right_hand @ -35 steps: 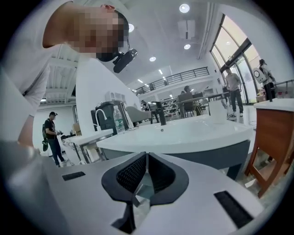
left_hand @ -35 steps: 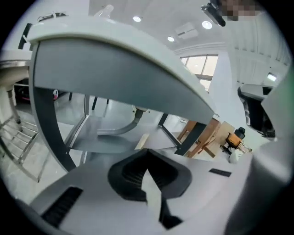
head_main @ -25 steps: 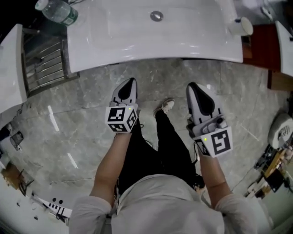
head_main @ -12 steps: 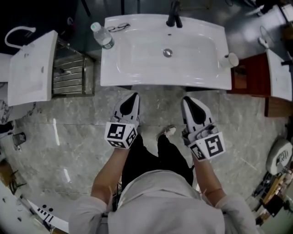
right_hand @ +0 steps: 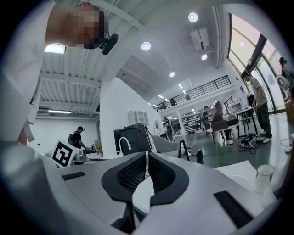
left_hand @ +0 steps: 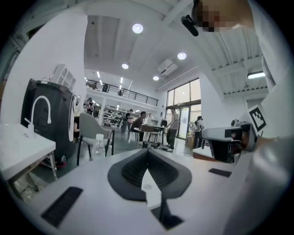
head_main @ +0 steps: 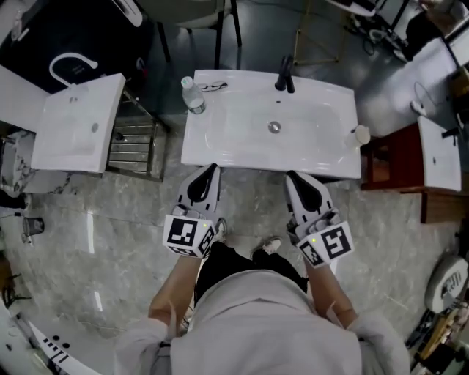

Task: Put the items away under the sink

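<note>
Your two grippers, left and right, hover just before the sink's front edge, both jaws clenched together on nothing. On its rim sit one water bottle, one pair of glasses and one cup.

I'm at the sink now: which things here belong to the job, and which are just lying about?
Likely the job: water bottle, glasses and cup, all on the sink; left gripper and right gripper, both shut and empty.
Lying about: spare basin, metal rack, chair.
</note>
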`<state>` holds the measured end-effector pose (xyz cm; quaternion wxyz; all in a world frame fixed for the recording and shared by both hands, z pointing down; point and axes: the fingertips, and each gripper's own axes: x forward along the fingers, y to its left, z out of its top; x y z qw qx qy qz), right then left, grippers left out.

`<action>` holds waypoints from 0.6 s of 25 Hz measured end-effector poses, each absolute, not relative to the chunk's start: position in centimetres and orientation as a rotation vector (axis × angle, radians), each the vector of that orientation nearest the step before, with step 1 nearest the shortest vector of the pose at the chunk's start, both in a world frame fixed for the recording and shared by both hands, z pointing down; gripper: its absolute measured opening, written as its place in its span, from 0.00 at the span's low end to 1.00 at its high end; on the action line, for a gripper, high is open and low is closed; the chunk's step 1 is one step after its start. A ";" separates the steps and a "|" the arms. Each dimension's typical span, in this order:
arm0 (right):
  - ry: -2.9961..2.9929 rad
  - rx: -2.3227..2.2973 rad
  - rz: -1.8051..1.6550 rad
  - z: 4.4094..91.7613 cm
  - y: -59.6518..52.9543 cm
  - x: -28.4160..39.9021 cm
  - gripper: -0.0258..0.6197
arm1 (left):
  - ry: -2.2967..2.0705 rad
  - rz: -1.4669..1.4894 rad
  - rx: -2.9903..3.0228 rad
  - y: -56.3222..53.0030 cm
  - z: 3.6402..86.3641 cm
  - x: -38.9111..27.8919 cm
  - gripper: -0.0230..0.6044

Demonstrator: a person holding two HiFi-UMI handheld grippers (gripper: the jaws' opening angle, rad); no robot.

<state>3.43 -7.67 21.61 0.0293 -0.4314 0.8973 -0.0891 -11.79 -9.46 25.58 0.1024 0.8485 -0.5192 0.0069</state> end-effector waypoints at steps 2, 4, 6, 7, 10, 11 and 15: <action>2.760 -1.340 -0.239 20.4 -7.9 3.9 0.10 | -1.546 -0.051 2.558 -9.8 22.7 -11.7 0.04; 2.757 -1.342 -0.219 19.3 -7.9 4.3 0.10 | -1.532 -0.127 2.596 -10.1 20.3 -11.4 0.04; 2.749 -1.350 -0.201 18.4 -7.9 5.0 0.10 | -1.510 -0.193 2.623 -10.3 18.6 -11.0 0.04; 2.741 -1.359 -0.190 17.9 -7.9 5.4 0.10 | -1.505 -0.217 2.637 -10.5 17.9 -10.7 0.04; 2.717 -1.390 -0.145 16.5 -7.8 6.6 0.10 | -1.503 -0.266 2.669 -10.9 16.3 -10.1 0.04; 2.714 -1.399 -0.130 16.0 -7.8 6.9 0.10 | -1.498 -0.283 2.675 -11.0 15.9 -9.9 0.04; 2.749 -1.378 -0.142 15.4 -8.1 7.4 0.10 | -1.477 -0.269 2.711 -11.4 14.8 -8.6 0.04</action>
